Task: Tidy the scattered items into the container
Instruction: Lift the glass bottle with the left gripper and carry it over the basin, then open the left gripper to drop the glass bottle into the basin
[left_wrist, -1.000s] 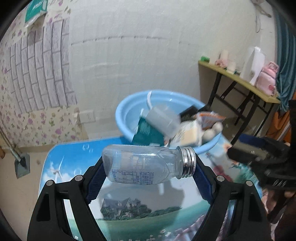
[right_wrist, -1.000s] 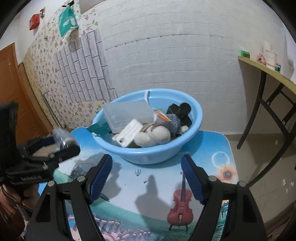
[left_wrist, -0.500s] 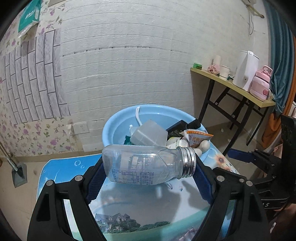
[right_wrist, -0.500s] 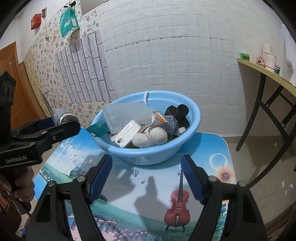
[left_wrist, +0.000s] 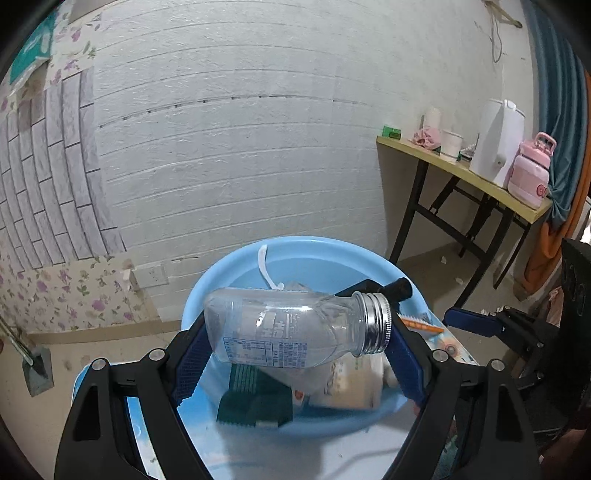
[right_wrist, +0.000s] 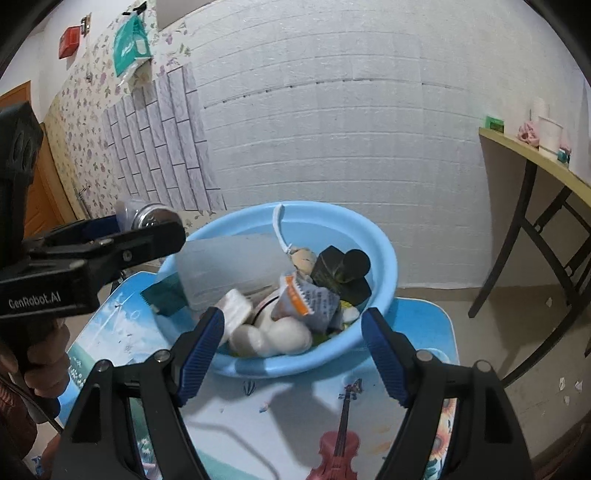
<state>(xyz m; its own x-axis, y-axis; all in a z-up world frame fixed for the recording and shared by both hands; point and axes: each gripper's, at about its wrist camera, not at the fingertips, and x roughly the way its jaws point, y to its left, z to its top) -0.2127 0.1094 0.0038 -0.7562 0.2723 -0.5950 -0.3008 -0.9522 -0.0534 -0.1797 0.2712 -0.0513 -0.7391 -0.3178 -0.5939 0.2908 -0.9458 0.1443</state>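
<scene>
Our left gripper (left_wrist: 297, 341) is pinching the clear silver-capped plastic bottle (left_wrist: 295, 328) sideways above the round light-blue plastic basin (left_wrist: 207, 295); only the right view is showing our right gripper (right_wrist: 293, 341) spread empty over the picture-printed desk (right_wrist: 280, 413).

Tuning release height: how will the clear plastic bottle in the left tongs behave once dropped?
The clear plastic bottle with a silver screw cap looks empty, so probably light. Its round body may roll or bounce. It hangs sideways over the round light-blue plastic basin, whose piled contents should likely stop it.
</scene>
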